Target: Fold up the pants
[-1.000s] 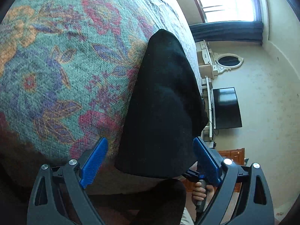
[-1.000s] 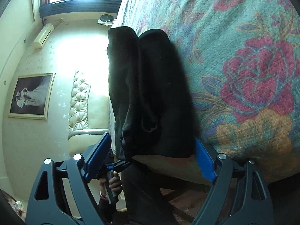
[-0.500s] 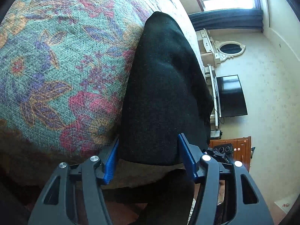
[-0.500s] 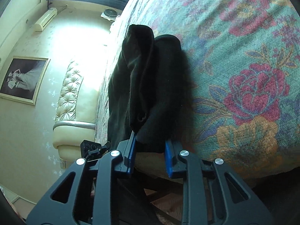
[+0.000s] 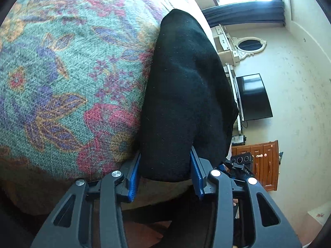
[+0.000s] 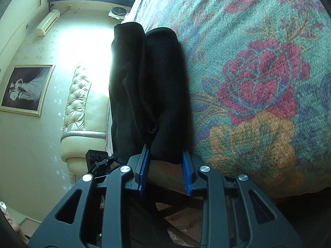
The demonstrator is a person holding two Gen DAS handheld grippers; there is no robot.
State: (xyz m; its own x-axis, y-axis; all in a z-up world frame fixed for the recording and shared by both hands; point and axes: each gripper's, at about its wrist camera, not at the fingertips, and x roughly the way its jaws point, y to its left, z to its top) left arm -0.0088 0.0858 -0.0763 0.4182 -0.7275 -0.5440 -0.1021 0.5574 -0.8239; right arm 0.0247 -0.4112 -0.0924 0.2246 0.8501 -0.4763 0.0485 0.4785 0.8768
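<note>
Left claw (image 5: 164,169): jaws have just been closing, and its blue pads (image 5: 132,177) now sit against both sides of the near end of the black pants (image 5: 182,95), gripping that bunched end. Right claw (image 6: 164,166): pinched in narrow, then its jaws have just been opening a little; the near end of the pants (image 6: 153,86) sits between the pads (image 6: 142,169), which touch the cloth on each side, so it holds the cloth too.

Pants: folded lengthwise into a long dark strip lying along the edge of the bed (image 5: 62,72), near end hanging just over the bed's edge at the claws. In the right wrist view the two legs show as side-by-side rolls, far ends rounded.

Bed cover: teal weave with red, purple and orange flowers (image 6: 258,86).

Past the bed edge, left wrist view: dark TV (image 5: 253,97) on the wall, oval mirror (image 5: 249,44), wooden cabinet (image 5: 262,165), window with dark curtain (image 5: 244,14), and the other claw's body (image 5: 241,161) just beside the pants' end.

Right wrist view: cream tufted headboard (image 6: 76,95), framed picture (image 6: 24,88), wall AC unit (image 6: 47,22), small fan (image 6: 118,12), the left claw's body (image 6: 97,158) low down.
</note>
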